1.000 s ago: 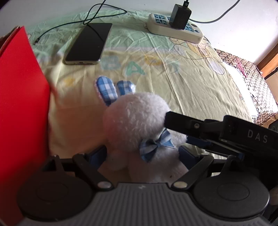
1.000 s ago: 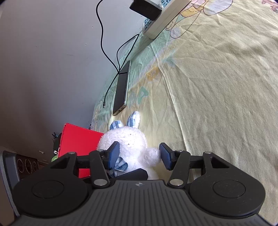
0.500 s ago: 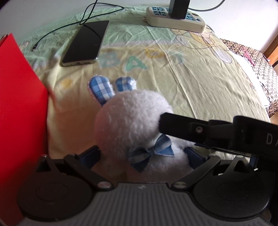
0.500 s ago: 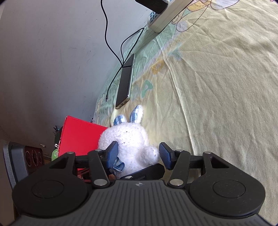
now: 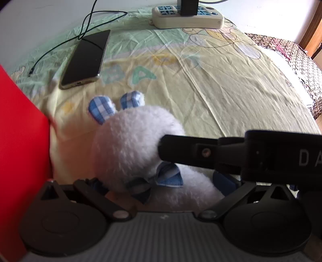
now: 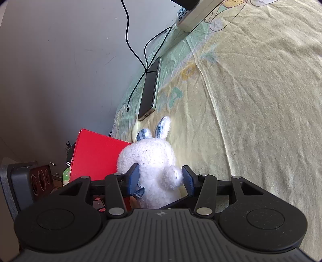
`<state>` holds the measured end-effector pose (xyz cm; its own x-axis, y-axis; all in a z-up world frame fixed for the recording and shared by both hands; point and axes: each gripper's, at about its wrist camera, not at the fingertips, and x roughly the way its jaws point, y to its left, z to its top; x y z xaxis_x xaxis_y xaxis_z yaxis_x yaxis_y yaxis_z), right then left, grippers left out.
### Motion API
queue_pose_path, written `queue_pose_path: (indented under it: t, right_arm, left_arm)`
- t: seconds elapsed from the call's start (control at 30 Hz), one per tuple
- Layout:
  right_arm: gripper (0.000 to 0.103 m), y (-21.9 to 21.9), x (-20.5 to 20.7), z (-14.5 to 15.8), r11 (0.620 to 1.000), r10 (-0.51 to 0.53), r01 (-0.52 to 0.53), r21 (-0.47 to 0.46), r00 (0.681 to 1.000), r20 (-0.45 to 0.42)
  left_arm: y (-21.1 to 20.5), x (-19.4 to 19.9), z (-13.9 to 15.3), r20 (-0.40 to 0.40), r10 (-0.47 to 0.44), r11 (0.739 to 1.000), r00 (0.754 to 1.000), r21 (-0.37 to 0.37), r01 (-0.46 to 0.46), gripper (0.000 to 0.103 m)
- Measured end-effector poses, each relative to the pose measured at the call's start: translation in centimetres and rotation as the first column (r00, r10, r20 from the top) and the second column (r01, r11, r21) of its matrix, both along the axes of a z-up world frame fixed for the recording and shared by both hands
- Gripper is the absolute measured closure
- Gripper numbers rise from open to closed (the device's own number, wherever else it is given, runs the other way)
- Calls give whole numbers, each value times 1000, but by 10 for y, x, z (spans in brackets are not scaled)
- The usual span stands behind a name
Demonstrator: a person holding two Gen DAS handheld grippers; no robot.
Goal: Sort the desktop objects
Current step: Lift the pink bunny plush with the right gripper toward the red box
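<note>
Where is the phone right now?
In the left wrist view the phone lies flat on the bedsheet, upper left, beyond the plush rabbit, beside a black cable.

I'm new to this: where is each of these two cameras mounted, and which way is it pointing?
Left wrist view: sits on the left gripper, looking along its fingers at the white plush bunny, with the phone and power strip beyond; the right gripper reaches in from the side.
Right wrist view: sits on the right gripper, tilted, looking at the bunny between its fingers; a red box stands beside it.
Both views share the bunny, phone, red box, power strip and yellow sheet.
</note>
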<state>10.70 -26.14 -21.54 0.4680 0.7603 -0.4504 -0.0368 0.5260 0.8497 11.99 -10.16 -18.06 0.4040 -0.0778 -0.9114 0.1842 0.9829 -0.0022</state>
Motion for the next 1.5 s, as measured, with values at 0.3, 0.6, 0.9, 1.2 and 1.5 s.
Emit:
queue_pose_path:
  t: [0.3,0.6,0.9,1.2,1.5]
  right_arm:
    - [54,-2,-1,0,1000,-9,9,-6,1000,-1]
    - [68,-1,-4,5,1000,9,-9,1,1000,10]
    - [75,-2,-12,11,1000,17,-17,-14,1000,6]
    - [76,-4,-35,22,998,46,-45,-35,999,12]
    - [77,5,-72,44,995,96,-95,-15,992,76]
  left_arm:
    - [-1,2,-1,2,0,1000,1000,1,0,0]
    - [-2,-1,0,8,0,1000,1000,10,0,1]
    - [0,-12,10,36,0,1000,999,5,-1,20]
    - [-10,-43,24,85,-41,999,996,20,39,24]
    - [-5,-98,49,188,-55,998,981,36,49,24]
